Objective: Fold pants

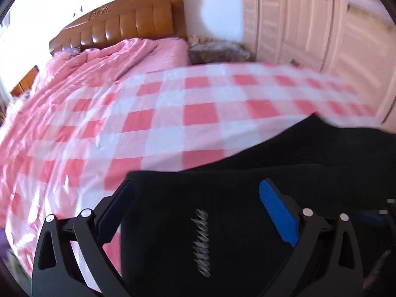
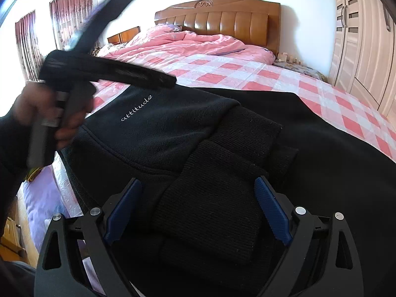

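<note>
The bed [image 2: 247, 69] fills the room ahead of both our grippers, its pink checked sheet [image 1: 173, 113] running away from our fingers to a rumpled pink quilt [image 2: 188, 42] and a brown headboard [image 2: 222, 17] beyond. A pale wardrobe [image 2: 356, 49] stands to the right of our right gripper.

The black pants [image 2: 173, 133] lie on the near part of the sheet, directly under and ahead of our right gripper [image 2: 198, 205]. Its jaws stand spread wide, and the ribbed cuffs [image 2: 217, 198] lie folded between the blue pads [image 2: 272, 210] without being pinched. The white word "attitude" [image 2: 136, 108] sits ahead and to the left of that gripper.

Our left gripper [image 1: 198, 210] is spread too, over the pants' left part; the black cloth runs beneath its fingers, and the same word lies between them. From the right wrist view we see our left hand [image 2: 49, 113] gripping the tool's handle, up and to the left of our right gripper, above the cloth.
</note>
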A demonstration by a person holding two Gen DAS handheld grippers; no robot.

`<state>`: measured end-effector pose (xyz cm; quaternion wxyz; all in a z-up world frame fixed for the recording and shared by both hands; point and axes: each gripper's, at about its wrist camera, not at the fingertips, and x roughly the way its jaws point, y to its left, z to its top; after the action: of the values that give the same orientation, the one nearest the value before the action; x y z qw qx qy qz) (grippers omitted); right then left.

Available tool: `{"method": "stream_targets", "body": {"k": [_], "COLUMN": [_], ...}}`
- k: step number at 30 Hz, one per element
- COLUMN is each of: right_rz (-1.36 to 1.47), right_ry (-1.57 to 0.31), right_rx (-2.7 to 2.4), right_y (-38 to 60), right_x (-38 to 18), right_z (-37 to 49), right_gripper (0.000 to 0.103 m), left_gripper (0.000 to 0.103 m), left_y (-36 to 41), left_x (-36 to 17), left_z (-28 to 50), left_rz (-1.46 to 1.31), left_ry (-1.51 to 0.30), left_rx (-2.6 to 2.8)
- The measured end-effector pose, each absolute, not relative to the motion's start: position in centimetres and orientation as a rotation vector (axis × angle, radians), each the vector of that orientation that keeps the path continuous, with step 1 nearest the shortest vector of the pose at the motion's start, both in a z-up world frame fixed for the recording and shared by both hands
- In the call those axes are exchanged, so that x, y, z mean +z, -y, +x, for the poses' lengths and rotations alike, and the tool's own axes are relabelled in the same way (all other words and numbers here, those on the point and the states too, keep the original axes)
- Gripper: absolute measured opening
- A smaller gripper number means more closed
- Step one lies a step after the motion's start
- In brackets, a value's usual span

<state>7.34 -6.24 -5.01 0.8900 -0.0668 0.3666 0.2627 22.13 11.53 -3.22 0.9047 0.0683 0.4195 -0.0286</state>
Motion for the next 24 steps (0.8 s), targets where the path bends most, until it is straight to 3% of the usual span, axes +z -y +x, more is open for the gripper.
{"method": "stream_targets", "body": {"k": [15, 24], "right_rz": [-0.1, -0.047], "right_ry": [-0.778, -0.807], "right_rx": [0.55, 0.403], "right_y": [6.9, 13.3], "right_x": [-4.5, -3.5], "right_z": [7.3, 6.7], "right_gripper": [0.089, 0.089], "left_gripper": [0.102, 0.101], "left_y": [-12.7, -11.6], "left_x": [-4.5, -2.5], "left_z": [22.5, 15.3], "left_rz": [0.121, 0.109], "left_ry": [-0.853, -0.757], "left_rx": [-0.019, -0.026]}}
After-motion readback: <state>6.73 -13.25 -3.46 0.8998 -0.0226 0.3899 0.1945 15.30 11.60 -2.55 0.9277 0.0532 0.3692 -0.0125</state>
